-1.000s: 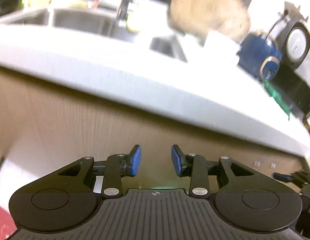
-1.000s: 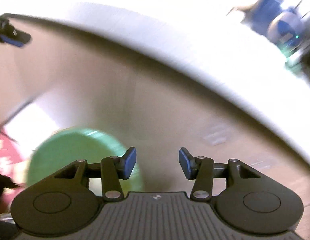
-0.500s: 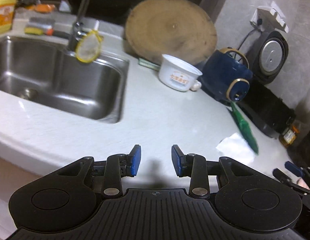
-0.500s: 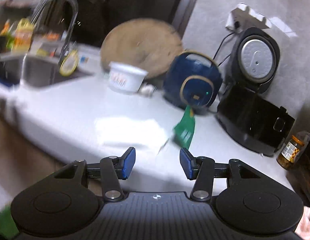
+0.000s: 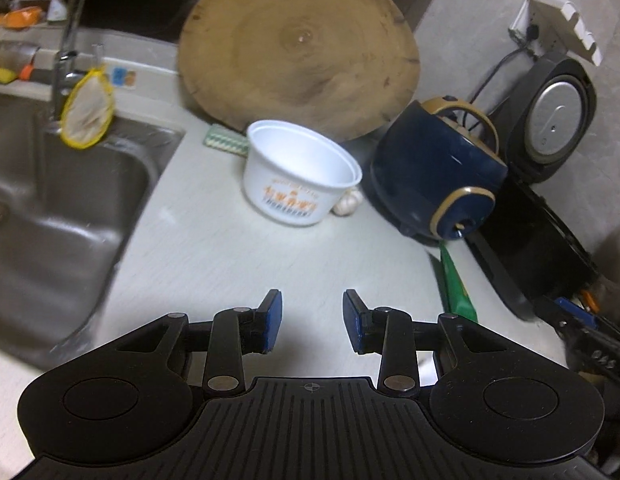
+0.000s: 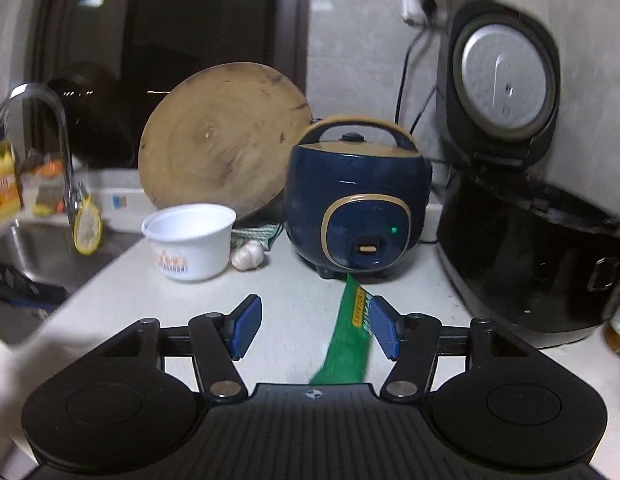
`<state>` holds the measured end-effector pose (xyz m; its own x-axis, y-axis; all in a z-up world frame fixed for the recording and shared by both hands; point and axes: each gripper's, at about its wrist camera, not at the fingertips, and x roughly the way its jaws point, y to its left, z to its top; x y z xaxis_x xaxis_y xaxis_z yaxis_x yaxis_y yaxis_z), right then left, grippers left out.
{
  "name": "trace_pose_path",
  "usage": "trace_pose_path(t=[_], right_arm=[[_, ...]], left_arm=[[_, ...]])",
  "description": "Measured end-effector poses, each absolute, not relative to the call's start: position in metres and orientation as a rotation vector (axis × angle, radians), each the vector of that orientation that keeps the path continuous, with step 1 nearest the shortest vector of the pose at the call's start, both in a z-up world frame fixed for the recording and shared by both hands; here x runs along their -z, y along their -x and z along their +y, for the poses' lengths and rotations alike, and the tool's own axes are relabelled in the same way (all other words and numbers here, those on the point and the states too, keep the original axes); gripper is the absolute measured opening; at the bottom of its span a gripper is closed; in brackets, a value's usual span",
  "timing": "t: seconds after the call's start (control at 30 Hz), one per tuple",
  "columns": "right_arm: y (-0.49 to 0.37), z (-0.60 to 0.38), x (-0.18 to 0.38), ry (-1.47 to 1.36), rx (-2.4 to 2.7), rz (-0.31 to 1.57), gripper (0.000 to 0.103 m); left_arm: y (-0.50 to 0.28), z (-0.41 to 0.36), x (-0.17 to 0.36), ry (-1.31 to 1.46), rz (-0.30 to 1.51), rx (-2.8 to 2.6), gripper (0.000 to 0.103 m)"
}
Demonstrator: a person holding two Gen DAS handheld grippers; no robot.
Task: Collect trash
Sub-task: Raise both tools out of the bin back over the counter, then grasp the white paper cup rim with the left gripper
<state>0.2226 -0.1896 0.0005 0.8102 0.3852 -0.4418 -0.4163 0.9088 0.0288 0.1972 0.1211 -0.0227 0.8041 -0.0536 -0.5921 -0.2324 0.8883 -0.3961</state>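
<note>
One flat green plastic wrapper [image 6: 347,344] lies on the pale countertop [image 6: 297,280], near one navy rice cooker [image 6: 356,200]. One white paper bowl [image 5: 299,172] stands left. Right gripper [image 6: 316,326] jaws, just widened, straddle the wrapper untouching; left gripper [image 5: 312,326] is spread, empty.

the left gripper [image 5: 312,326] is hanging tilted downward, its blue-padded fingers [image 5: 271,326] standing parted with an empty gap between them and gripping nothing. the right gripper [image 6: 314,326] is pointing forward and slightly down, its jaws having just been opening; its fingers [image 6: 245,326] are spread wider than the left pair's, with nothing pressed between the pads.
</note>
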Motion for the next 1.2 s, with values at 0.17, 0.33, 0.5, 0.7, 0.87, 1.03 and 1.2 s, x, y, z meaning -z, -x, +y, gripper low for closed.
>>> trace_pose_path(t=[0.17, 0.33, 0.5, 0.7, 0.87, 1.03, 1.2], right_arm=[[-0.268, -0.192, -0.008, 0.023, -0.455, 0.518, 0.064], [-0.303, -0.187, 0.006, 0.066, -0.447, 0.575, 0.064], [-0.329, -0.18, 0.025, 0.064, -0.459, 0.647, 0.064], [-0.344, -0.157, 0.037, 0.107, -0.489, 0.669, 0.065], [-0.352, -0.134, 0.027, 0.069, -0.569, 0.631, 0.077], [-0.378, -0.095, 0.021, 0.024, -0.62, 0.654, 0.077], [-0.408, -0.049, 0.025, -0.038, -0.653, 0.707, 0.077]], left_arm=[[-0.242, 0.114, 0.029, 0.481, 0.677, -0.136, 0.037], [-0.268, 0.111, 0.044, 0.494, 0.73, -0.16, 0.037], [-0.282, 0.113, 0.056, 0.516, 0.762, -0.179, 0.037], [-0.287, 0.113, 0.059, 0.541, 0.764, -0.203, 0.037], [-0.278, 0.111, 0.053, 0.555, 0.735, -0.224, 0.037], [-0.262, 0.113, 0.05, 0.579, 0.72, -0.259, 0.037], [-0.244, 0.12, 0.046, 0.6, 0.697, -0.308, 0.037]])
